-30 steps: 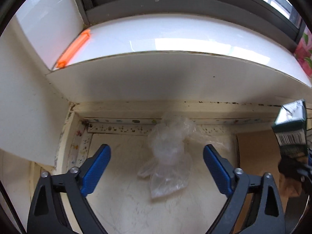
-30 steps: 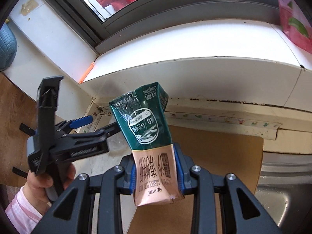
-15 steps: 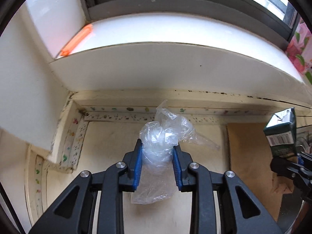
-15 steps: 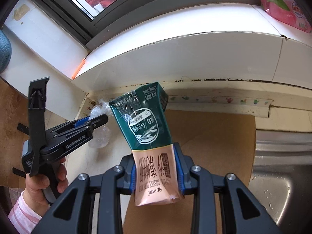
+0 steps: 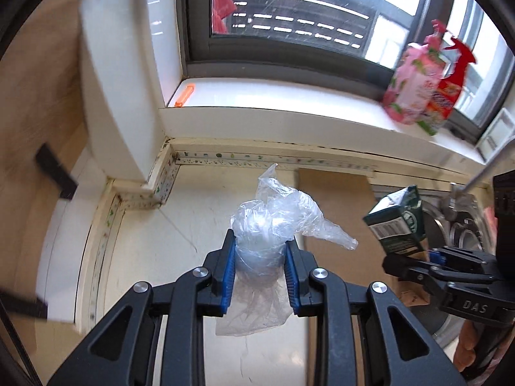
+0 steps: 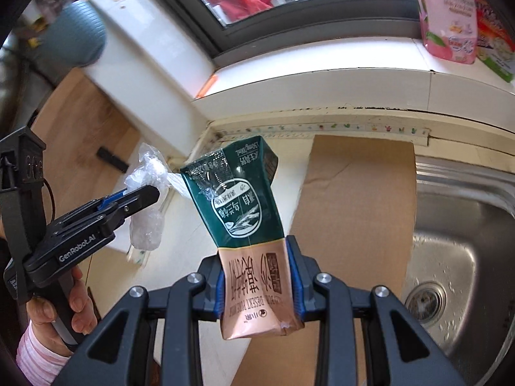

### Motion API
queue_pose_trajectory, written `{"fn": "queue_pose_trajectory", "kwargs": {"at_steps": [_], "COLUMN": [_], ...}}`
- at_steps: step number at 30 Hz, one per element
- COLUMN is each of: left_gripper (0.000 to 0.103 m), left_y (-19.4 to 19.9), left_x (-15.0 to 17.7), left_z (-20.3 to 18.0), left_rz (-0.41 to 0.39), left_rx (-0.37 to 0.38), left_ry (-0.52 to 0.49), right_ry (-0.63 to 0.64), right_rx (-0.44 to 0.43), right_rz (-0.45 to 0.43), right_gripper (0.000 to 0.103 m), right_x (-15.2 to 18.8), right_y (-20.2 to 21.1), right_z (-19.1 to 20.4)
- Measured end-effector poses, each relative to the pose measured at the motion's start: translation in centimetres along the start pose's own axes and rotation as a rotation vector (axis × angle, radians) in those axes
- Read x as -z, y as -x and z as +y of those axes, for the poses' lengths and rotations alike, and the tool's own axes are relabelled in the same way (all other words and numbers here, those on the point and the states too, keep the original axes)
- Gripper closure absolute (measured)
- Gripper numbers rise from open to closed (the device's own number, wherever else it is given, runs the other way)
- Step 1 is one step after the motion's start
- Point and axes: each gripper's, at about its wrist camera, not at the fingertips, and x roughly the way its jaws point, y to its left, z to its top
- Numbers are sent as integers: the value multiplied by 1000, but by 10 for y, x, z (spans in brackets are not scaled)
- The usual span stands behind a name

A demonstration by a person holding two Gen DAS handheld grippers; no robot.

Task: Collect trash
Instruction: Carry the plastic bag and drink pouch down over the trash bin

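My left gripper (image 5: 259, 259) is shut on a crumpled clear plastic bag (image 5: 276, 215), lifted off the white counter (image 5: 154, 251); the bag's loose tail hangs below the blue pads. The same bag (image 6: 146, 193) shows in the right wrist view, clamped in the left gripper (image 6: 141, 197) held by a hand in a pink sleeve. My right gripper (image 6: 256, 284) is shut on a green and tan milk carton (image 6: 244, 218), upside down, with its tan end between the pads. In the left wrist view the carton (image 5: 397, 225) appears at the right.
A brown cardboard sheet (image 6: 360, 212) lies on the counter beside a steel sink (image 6: 463, 257). On the white windowsill (image 5: 289, 103) stand a pink refill pouch (image 5: 412, 87) and a red spray bottle (image 5: 450, 74). An orange strip (image 5: 185, 95) lies at the sill's left corner.
The left gripper closed on the plastic bag and lifted it off the counter. Both grippers rose and pulled back from the sill; the right one kept the carton.
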Motion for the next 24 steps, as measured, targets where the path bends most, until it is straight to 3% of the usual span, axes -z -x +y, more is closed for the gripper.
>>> {"fn": "queue_pose_trajectory", "kwargs": {"at_steps": [6,14,20,24], "left_gripper": [78,78,78,78], "left_y": [107,204,248,254], "left_x": [57,146,215,262], "left_z": [-28,-35,-25,-11], "left_rz": [-40,-77,-95,-84], "left_rx": [64,135,147,143], "left_ry": [-29,-42,-47,-27], "right_ry": [61,127,149,173], "right_rx": [13,22,11,-20], "right_rz": [-13,-30,-5,22], "right_gripper": [71,71,71,71], "right_x": [55,135,192,234], "right_y": [60,122,132,130], "right_z": [52,108,135,151]}}
